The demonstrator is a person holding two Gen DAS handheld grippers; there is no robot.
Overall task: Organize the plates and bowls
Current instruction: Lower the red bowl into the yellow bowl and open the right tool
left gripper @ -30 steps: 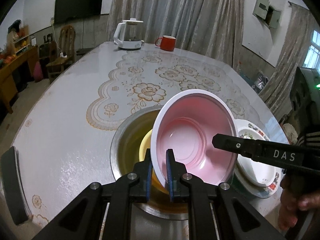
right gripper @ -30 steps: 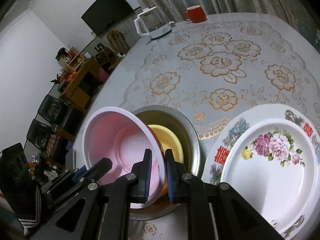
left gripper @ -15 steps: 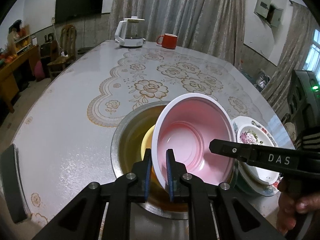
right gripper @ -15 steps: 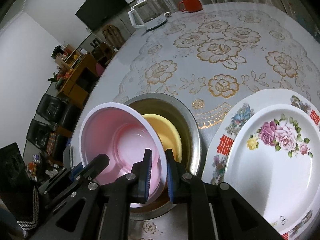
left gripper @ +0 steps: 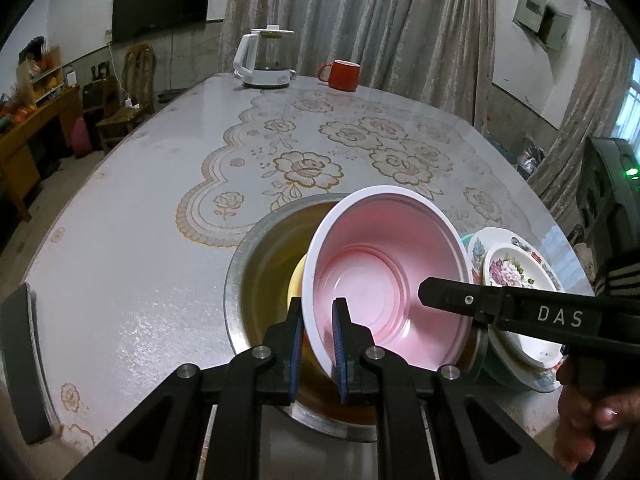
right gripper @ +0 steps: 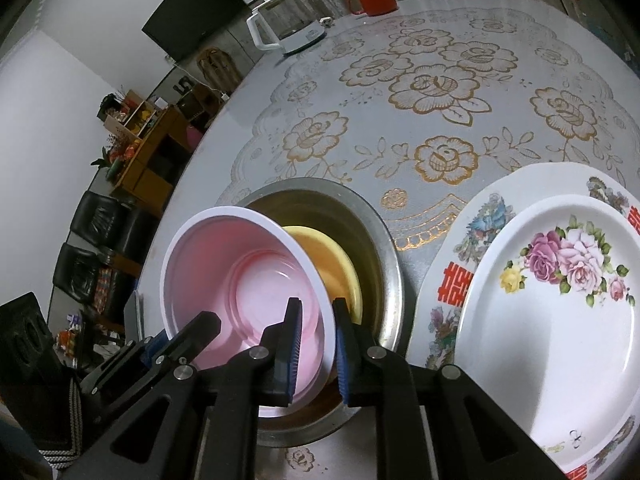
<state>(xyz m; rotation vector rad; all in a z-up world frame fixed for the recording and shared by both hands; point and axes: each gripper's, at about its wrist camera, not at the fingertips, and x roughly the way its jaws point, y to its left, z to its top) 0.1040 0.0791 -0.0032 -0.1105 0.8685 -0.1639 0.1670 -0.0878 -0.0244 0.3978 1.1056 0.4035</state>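
Observation:
A pink bowl (left gripper: 384, 292) (right gripper: 240, 280) with a white rim hangs tilted over a metal basin (left gripper: 248, 272) (right gripper: 394, 280). A yellow bowl (left gripper: 296, 284) (right gripper: 336, 264) lies inside the basin. My left gripper (left gripper: 318, 340) is shut on the pink bowl's near rim. My right gripper (right gripper: 316, 332) is shut on the rim at the opposite side; one of its fingers (left gripper: 500, 308) reaches in from the right. To the right, a white floral plate (left gripper: 516, 272) (right gripper: 560, 320) rests on a larger patterned plate (right gripper: 460, 248).
The table carries a floral cloth (left gripper: 308, 168). A white kettle (left gripper: 264, 56) and a red mug (left gripper: 342, 76) stand at its far end. A teal dish (left gripper: 492, 368) sits under the plates near the right edge. A person's hand (left gripper: 592, 420) holds the right gripper.
Both grippers keep their hold on the pink bowl above the basin. The bowl and the views have shifted only slightly.

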